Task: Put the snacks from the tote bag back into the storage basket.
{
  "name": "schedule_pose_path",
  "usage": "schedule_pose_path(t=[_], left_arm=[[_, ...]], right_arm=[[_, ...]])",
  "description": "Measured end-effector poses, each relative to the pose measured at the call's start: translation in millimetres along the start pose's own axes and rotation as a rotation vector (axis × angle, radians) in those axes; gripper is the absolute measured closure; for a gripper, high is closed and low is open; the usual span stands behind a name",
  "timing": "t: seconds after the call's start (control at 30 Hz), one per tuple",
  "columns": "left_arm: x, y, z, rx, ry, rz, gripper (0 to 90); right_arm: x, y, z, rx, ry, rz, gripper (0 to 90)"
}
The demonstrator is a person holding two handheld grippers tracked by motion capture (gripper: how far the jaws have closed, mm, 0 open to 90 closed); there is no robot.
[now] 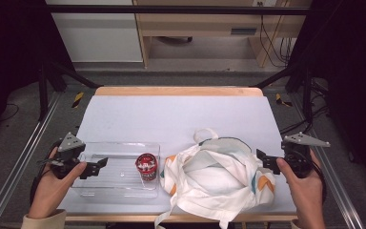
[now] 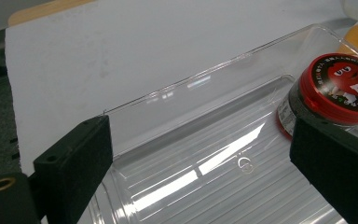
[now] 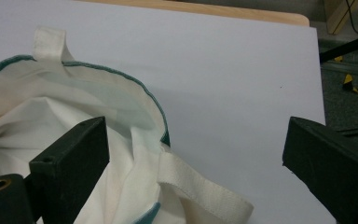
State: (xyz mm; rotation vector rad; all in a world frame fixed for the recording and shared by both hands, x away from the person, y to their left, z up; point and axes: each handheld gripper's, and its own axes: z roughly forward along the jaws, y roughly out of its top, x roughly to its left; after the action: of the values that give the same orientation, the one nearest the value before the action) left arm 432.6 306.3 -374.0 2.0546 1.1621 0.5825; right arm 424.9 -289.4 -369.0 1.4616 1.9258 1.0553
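A clear plastic tray (image 1: pixel 95 148) (image 2: pixel 205 77) lies at the front left of the table. A small jar with a red candy lid (image 1: pixel 147 167) (image 2: pixel 340 88) stands upright in the tray's right end. My left gripper (image 1: pixel 94 168) (image 2: pixel 200 172) hovers open over the tray's left part, its jaws pointing toward the jar. A white cloth tote bag (image 1: pixel 214 176) (image 3: pixel 74 116) with green trim and orange patches lies open at the front right. My right gripper (image 1: pixel 262 158) (image 3: pixel 196 163) stands open at the bag's right rim, one jaw over the bag's opening, the other over bare table.
The table (image 1: pixel 171 114) has a pale sheet on it and a wooden back edge (image 1: pixel 178 90). One bag strap (image 3: pixel 200 186) lies on the sheet between the right jaws. Black frame rails (image 1: pixel 24 152) run along both sides. A wooden cabinet (image 1: pixel 209 24) stands behind.
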Motion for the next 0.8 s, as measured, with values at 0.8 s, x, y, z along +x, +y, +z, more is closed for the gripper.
schedule_pose_path(t=[0.8], left_arm=[[-1.0, -8.9, 20.6, 0.071, -0.004, 0.033, 6.6]], right_arm=[[6.8, -41.5, 44.7, 0.056, 0.035, 0.048, 6.8]])
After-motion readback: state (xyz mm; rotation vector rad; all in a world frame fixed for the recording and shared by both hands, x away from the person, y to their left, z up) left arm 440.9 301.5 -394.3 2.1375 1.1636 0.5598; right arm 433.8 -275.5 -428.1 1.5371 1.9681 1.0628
